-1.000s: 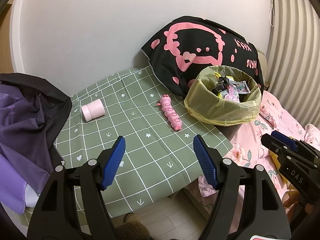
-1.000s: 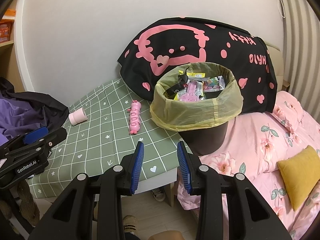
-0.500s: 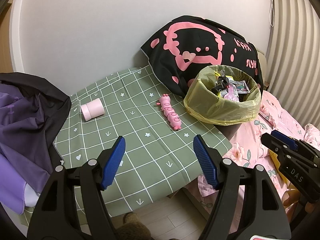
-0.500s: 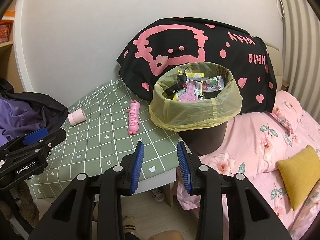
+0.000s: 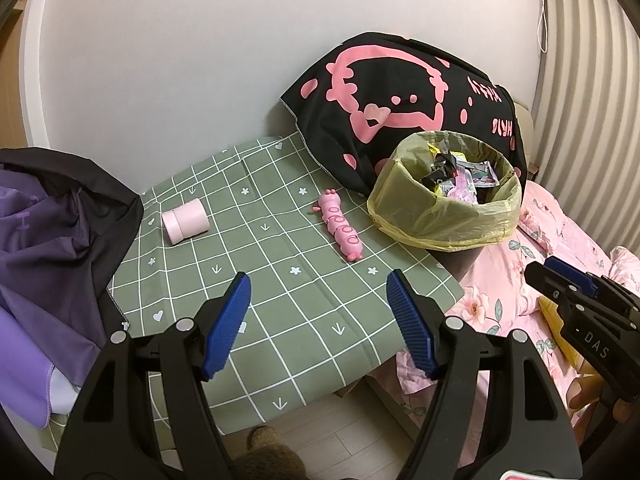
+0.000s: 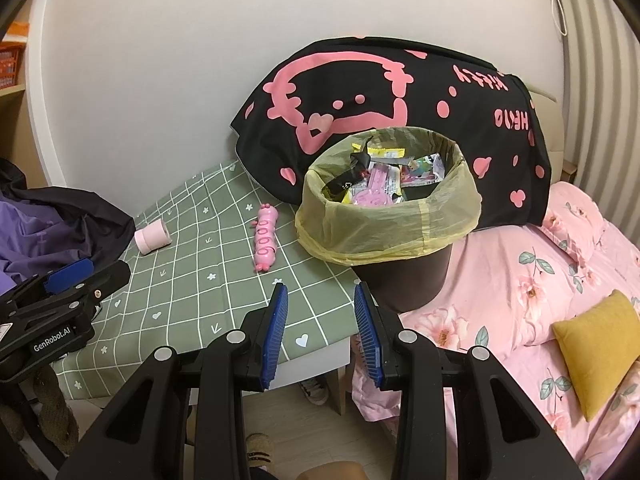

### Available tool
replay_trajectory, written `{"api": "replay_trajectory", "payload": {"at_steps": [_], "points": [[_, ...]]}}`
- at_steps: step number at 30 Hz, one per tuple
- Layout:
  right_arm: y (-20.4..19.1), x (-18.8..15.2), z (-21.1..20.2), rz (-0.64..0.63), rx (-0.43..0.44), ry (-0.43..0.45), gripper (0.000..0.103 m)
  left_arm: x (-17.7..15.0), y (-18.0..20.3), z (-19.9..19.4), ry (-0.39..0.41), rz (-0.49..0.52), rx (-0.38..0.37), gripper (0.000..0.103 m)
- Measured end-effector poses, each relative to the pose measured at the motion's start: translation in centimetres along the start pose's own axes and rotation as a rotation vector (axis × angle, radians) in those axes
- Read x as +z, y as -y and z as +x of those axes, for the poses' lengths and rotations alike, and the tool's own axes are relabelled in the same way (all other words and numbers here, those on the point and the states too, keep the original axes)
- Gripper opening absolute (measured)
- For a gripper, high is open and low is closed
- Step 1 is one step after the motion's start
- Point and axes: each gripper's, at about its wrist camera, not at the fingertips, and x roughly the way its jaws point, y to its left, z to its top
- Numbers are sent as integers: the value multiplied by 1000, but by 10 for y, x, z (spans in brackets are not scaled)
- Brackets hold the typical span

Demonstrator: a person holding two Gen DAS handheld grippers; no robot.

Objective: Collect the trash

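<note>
- Pink segmented plastic caterpillar toy: lies on green checked worktop, beside yellow-lined dark trash bin; likely light, stiff, slippery; grasp across mid-body.
- Left tool: open, empty.
- Right tool: parted, empty.

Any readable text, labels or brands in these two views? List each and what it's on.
"GenRobot.AI": white print on the left tool, seen from the right wrist view.
"- DAS": white print on the right tool, seen from the left wrist view; likely cut off.
"HELLO" and "KITTY": pink letters on the black cushion, mirrored, only partly legible.
Wrappers in the trash bin: print too small to read.
</note>
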Motion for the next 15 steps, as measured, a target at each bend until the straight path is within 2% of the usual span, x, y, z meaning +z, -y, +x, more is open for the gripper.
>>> {"api": "replay_trajectory", "payload": {"at_steps": [15], "points": [[1, 1, 0, -1, -7, 0, 33, 1, 0, -1, 14, -8, 0, 67]]}}
